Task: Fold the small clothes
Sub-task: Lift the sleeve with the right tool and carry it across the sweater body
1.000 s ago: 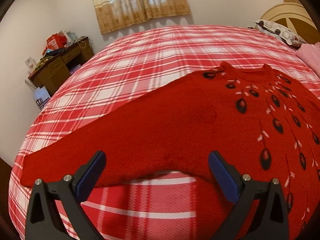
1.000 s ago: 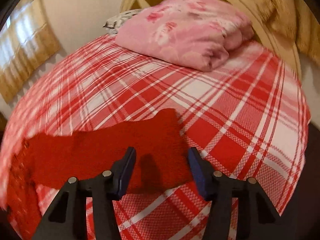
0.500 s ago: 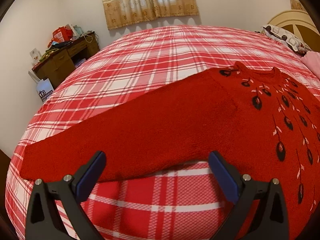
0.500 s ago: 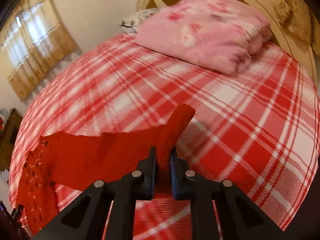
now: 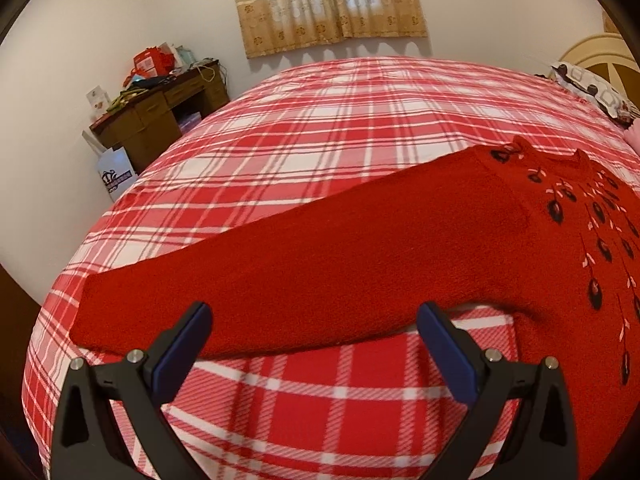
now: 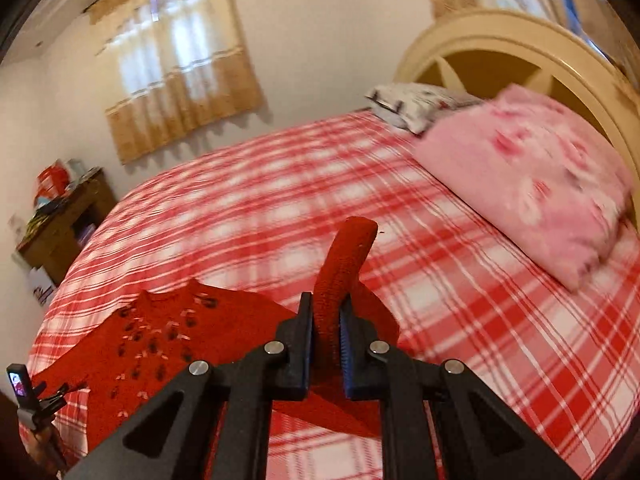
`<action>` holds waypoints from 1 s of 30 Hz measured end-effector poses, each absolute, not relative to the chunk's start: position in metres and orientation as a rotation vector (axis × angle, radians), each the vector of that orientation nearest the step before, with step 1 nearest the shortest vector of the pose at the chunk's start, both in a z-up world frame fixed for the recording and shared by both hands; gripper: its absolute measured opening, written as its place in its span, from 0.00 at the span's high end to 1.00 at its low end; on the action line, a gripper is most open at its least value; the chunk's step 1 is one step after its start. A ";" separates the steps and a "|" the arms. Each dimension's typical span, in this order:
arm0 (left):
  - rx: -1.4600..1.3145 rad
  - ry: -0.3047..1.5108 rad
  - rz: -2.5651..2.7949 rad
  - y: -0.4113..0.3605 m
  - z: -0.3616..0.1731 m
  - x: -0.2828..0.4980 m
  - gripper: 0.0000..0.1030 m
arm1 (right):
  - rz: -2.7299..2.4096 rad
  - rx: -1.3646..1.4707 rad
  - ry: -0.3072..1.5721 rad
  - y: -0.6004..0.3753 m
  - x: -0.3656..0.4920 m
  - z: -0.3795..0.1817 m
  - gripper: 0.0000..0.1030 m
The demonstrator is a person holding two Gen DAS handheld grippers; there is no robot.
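Observation:
A red knit sweater [image 5: 360, 248] with dark leaf embroidery lies flat on the red plaid bedspread [image 5: 320, 128]. Its long left sleeve [image 5: 168, 312] stretches out toward the bed's left edge. My left gripper [image 5: 314, 320] hovers open just in front of that sleeve, holding nothing. In the right wrist view my right gripper [image 6: 326, 316] is shut on the other sleeve's cuff [image 6: 348, 256], which stands up above the jaws, lifted off the bed. The sweater's body [image 6: 160, 336] lies to the lower left there.
A folded pink floral blanket [image 6: 532, 176] and a patterned pillow [image 6: 412, 104] lie by the cream headboard [image 6: 520, 48]. A cluttered wooden desk [image 5: 160, 108] and a white bag [image 5: 114, 172] stand beside the bed's left side. The other hand's gripper [image 6: 24, 396] shows at the lower left.
My right gripper closed on the right sleeve's cuff and lifted it up and toward the sweater's body. My left gripper slid leftward along the left sleeve, staying open.

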State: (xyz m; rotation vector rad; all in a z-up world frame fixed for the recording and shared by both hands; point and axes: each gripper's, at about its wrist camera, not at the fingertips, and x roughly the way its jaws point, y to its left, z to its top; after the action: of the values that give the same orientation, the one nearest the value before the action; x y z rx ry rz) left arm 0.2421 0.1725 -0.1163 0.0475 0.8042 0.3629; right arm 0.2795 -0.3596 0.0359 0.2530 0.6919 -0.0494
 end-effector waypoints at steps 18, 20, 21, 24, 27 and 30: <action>0.000 0.814 0.385 0.191 -0.129 0.226 0.00 | 0.074 0.166 0.627 -0.286 0.306 0.087 0.90; 0.001 0.813 0.391 0.192 -0.129 0.225 0.00 | 0.094 0.152 0.614 -0.275 0.309 0.096 0.90; 0.000 0.812 0.393 0.192 -0.129 0.224 0.00 | 0.108 0.142 0.606 -0.267 0.311 0.102 0.90; -0.008 0.810 0.397 0.195 -0.128 0.223 0.00 | 0.141 0.115 0.590 -0.248 0.315 0.113 0.90; -0.015 0.801 0.402 0.199 -0.125 0.222 0.00 | 0.180 0.090 0.574 -0.226 0.318 0.123 0.90; -0.015 0.796 0.403 0.201 -0.123 0.219 0.00 | 0.214 0.062 0.564 -0.204 0.320 0.128 0.90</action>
State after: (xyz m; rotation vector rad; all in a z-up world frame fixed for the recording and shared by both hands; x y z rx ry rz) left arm 0.2194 0.2011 -0.1234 -0.0150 0.7961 0.4033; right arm 0.3202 -0.2035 0.1284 0.0622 0.5640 0.2144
